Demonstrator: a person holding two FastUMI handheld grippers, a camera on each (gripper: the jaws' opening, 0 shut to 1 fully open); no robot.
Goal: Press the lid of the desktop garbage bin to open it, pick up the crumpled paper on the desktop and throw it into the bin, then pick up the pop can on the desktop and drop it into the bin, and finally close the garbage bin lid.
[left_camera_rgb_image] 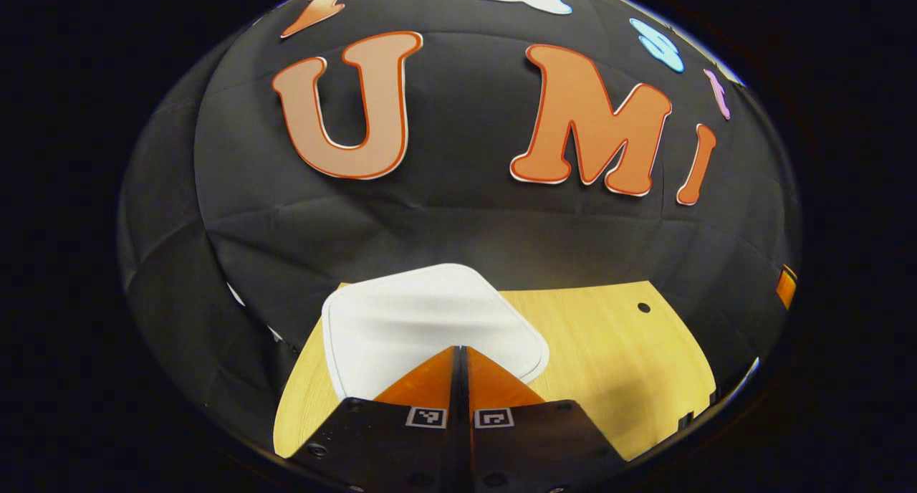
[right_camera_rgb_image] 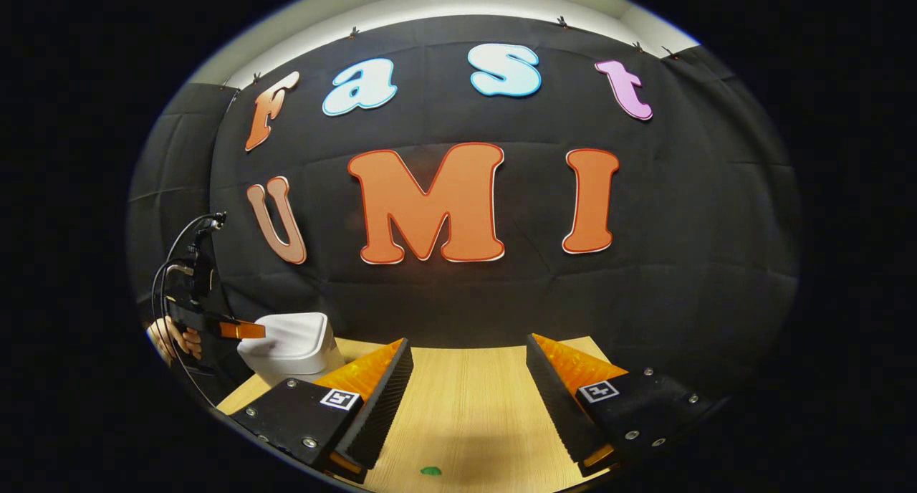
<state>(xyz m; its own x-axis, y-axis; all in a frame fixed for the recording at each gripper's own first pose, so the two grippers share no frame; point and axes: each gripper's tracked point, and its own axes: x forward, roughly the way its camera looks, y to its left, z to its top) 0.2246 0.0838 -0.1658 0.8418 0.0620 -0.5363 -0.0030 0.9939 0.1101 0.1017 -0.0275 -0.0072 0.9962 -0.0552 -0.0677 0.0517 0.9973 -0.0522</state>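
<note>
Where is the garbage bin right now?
In the left gripper view the white garbage bin sits on the wooden desktop, lid closed, directly ahead of the shut left tool.

A recording booth: black cloth wall (right_camera_rgb_image: 680, 264) behind a bare wooden desktop (right_camera_rgb_image: 466, 407).
</note>
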